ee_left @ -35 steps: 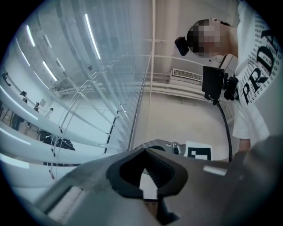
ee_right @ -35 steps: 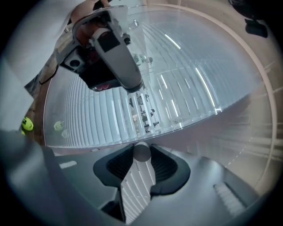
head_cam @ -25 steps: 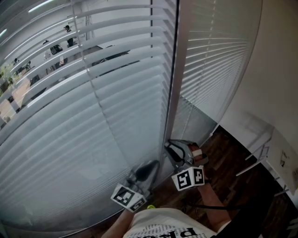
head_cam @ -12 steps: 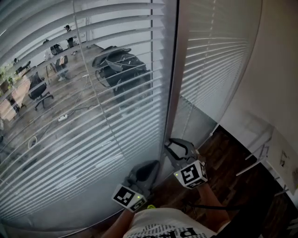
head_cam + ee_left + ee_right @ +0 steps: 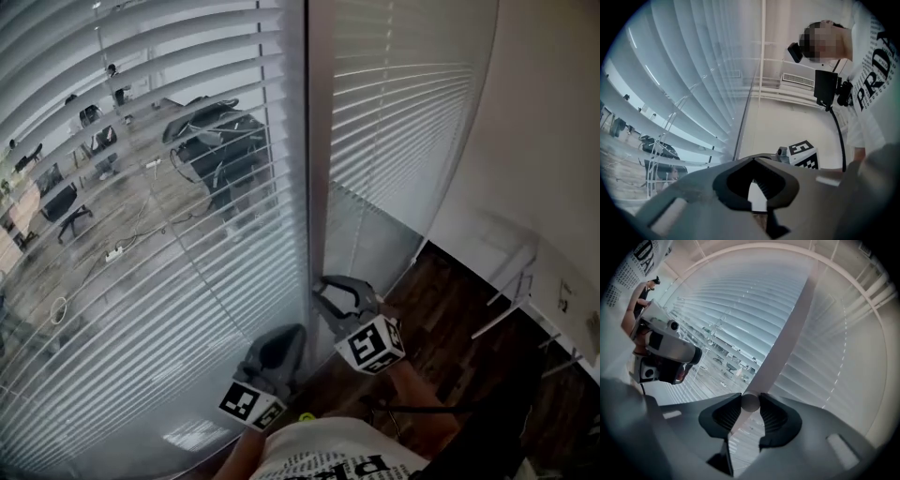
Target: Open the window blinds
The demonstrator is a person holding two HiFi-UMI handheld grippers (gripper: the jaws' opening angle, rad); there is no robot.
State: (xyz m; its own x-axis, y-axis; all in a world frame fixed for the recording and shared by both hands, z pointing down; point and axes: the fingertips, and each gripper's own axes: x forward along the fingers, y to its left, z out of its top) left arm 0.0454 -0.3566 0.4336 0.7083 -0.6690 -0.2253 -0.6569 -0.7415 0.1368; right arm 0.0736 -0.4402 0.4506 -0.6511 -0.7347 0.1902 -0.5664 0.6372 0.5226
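Parked on the left with the left gripper (image 5: 286, 336) pinched shut on nothing. Got the left blind (image 5: 141, 234), up above those fingers, tilted open enough to see the office. Squeezing the tilt wand (image 5: 787, 333) between the right gripper (image 5: 325, 292) pads. Yet to open the right blind (image 5: 403, 112), above and right of them, I reckon.

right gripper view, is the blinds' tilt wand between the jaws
Yes, the tilt wand sits between the two dark pads of the right gripper, which close on it from both sides.
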